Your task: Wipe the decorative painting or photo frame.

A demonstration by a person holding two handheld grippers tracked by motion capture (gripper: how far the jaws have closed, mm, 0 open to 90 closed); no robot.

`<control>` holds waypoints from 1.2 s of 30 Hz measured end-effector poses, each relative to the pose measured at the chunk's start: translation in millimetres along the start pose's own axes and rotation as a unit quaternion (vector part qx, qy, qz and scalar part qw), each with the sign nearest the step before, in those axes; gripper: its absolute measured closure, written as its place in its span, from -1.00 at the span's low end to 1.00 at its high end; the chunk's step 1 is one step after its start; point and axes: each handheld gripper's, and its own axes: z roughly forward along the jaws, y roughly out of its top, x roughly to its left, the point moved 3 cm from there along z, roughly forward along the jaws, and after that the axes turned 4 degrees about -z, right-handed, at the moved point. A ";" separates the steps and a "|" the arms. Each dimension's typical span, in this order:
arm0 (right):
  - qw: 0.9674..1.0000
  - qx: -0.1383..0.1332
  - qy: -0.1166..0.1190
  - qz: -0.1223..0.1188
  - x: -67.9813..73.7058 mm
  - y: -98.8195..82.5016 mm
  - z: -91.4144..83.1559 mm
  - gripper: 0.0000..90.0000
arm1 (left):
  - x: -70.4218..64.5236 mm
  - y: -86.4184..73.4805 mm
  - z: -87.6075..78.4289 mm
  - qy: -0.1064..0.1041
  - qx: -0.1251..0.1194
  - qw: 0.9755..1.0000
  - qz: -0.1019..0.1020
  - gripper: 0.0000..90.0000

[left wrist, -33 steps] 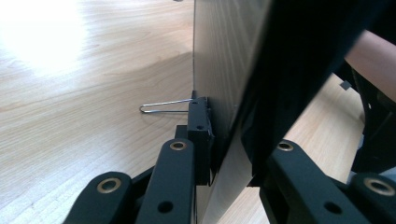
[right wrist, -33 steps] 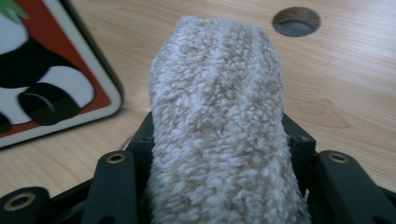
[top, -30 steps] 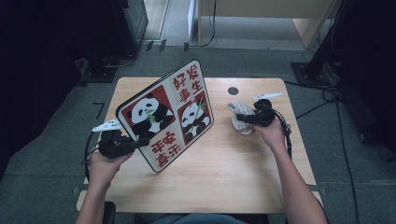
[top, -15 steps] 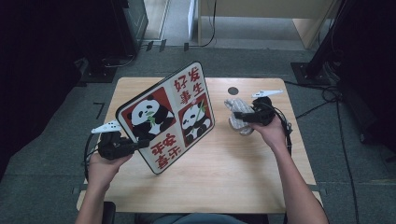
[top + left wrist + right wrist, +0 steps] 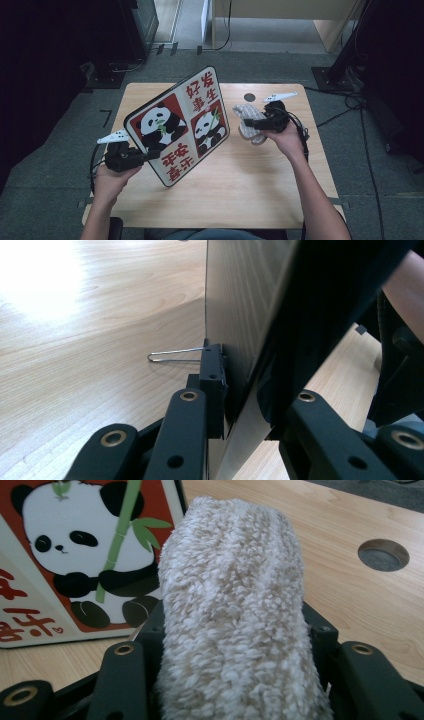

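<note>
A large board (image 5: 180,125) printed with pandas and red characters stands tilted on its lower edge on the wooden table (image 5: 250,190). My left gripper (image 5: 149,155) is shut on the board's lower left edge. In the left gripper view the jaws (image 5: 250,402) clamp the board (image 5: 240,315) edge-on, with a black binder clip (image 5: 212,375) against the left jaw. My right gripper (image 5: 252,123) is shut on a fluffy off-white cloth (image 5: 245,111), held just right of the board and a little above the table. The cloth (image 5: 230,595) bulges up between the right gripper (image 5: 235,650) jaws, with the board (image 5: 75,555) behind it.
A round cable hole (image 5: 249,97) sits in the tabletop behind the cloth, seen too as the hole (image 5: 383,555) in the right gripper view. Dark floor, cables and stand bases surround the table. Bare wood lies in front of the board.
My right gripper has lifted slightly with the cloth, staying just right of the board. The left gripper and board have stayed in place.
</note>
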 end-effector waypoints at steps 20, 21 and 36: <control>0.999 -0.021 0.028 -0.008 7.9 26.7 -13.1 0.03 | -1.2 0.3 3.0 0.001 -0.003 1.000 0.002 0.76; 0.999 -0.021 0.032 -0.005 7.7 28.9 -13.9 0.03 | -1.2 0.3 3.0 0.000 -0.002 1.000 0.003 0.76; 0.997 -0.027 0.048 -0.047 22.2 82.9 -23.5 0.03 | -1.3 0.7 2.3 0.003 0.001 1.000 0.001 0.76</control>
